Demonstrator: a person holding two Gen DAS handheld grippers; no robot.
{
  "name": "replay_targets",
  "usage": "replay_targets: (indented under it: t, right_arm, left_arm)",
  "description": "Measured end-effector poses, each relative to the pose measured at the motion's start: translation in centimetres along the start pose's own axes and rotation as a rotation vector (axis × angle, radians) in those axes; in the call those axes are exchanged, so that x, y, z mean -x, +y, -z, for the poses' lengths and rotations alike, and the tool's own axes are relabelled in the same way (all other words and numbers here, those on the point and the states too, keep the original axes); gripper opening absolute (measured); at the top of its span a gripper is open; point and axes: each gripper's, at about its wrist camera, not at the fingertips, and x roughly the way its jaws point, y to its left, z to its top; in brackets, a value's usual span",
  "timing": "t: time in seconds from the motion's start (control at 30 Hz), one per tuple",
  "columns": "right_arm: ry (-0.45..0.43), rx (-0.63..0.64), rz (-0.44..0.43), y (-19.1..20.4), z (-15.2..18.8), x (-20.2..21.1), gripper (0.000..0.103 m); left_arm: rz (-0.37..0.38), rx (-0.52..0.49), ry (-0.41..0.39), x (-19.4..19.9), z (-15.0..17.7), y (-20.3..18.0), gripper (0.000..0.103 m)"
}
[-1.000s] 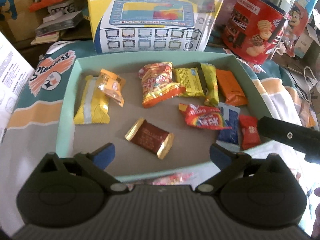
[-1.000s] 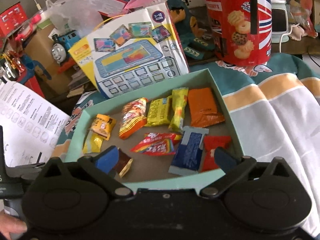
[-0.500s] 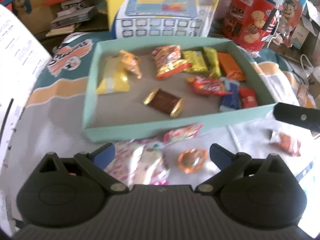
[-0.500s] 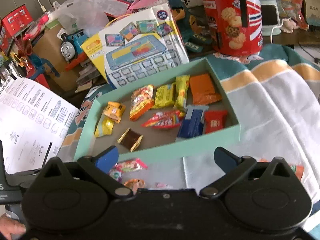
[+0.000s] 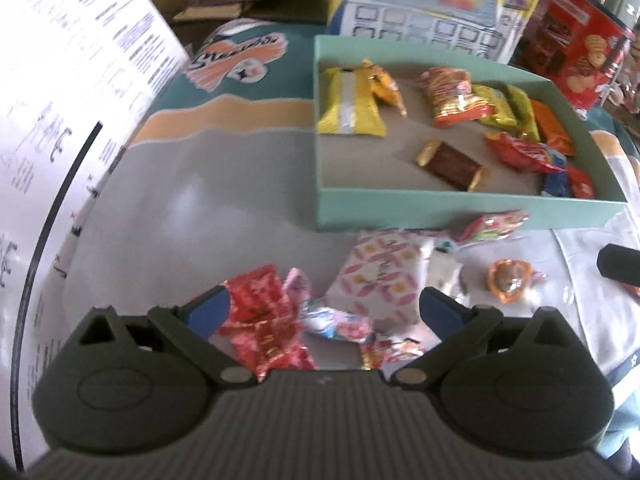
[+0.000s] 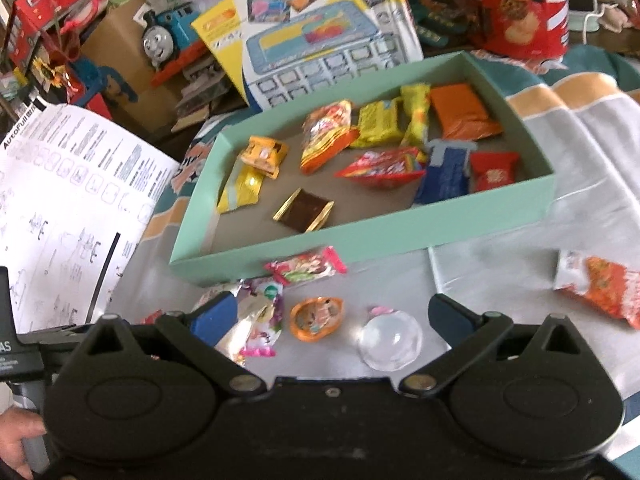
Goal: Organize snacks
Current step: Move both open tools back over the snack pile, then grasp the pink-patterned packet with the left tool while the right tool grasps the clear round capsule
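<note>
Both sets of jaws are spread wide and hold nothing. The left gripper (image 5: 323, 310) hangs over a heap of loose snacks: a red wrapper (image 5: 262, 312) by its left finger and a pink pack (image 5: 380, 280) between the fingers. The right gripper (image 6: 334, 314) frames an orange sweet (image 6: 316, 317) and a clear ball (image 6: 390, 345). The box (image 6: 360, 240) lies just beyond, half filled. Best to drop on one item alone, centred, so neighbours are not dragged along.

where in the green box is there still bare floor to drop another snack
Bare floor in the green box lies along its near wall, left of and in front of the brown chocolate bar, below the yellow packet. The far right half is crowded: orange packet, blue bar, red packets overlapping.
</note>
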Motion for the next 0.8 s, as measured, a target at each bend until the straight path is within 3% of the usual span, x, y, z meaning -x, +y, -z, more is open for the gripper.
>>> replay_targets:
  t: [0.23,0.33,0.53,0.6,0.63,0.77,0.8]
  right_arm:
    - [0.000,-0.034,0.037,-0.4,-0.4,-1.7,0.103]
    - [0.004,-0.046,0.075,-1.5,-0.3,-1.9,0.093]
    - [0.038,-0.021,0.098,-2.7,1.4,-2.4,0.065]
    - [0.054,0.010,0.097,-2.4,1.8,-3.0,0.055]
    - [0.058,0.026,0.099,-2.2,2.0,-3.3,0.053]
    - [0.064,0.122,0.125,-1.1,2.8,-4.3,0.031]
    - [0.055,0.153,0.126,-0.7,3.0,-4.3,0.031]
  left_arm:
    - [0.029,-0.047,-0.009,-1.4,-1.0,-1.1,0.103]
    - [0.052,-0.106,-0.010,-2.2,-1.6,-2.6,0.101]
    - [0.107,-0.136,0.046,-4.5,-1.8,-3.9,0.079]
    - [0.150,-0.118,0.040,-4.5,-1.6,-3.9,0.054]
    - [0.176,-0.113,0.036,-4.3,-1.5,-4.0,0.050]
    - [0.174,-0.125,0.026,-3.7,-0.6,-4.8,0.049]
    - [0.185,-0.123,0.031,-3.6,-0.4,-4.8,0.048]
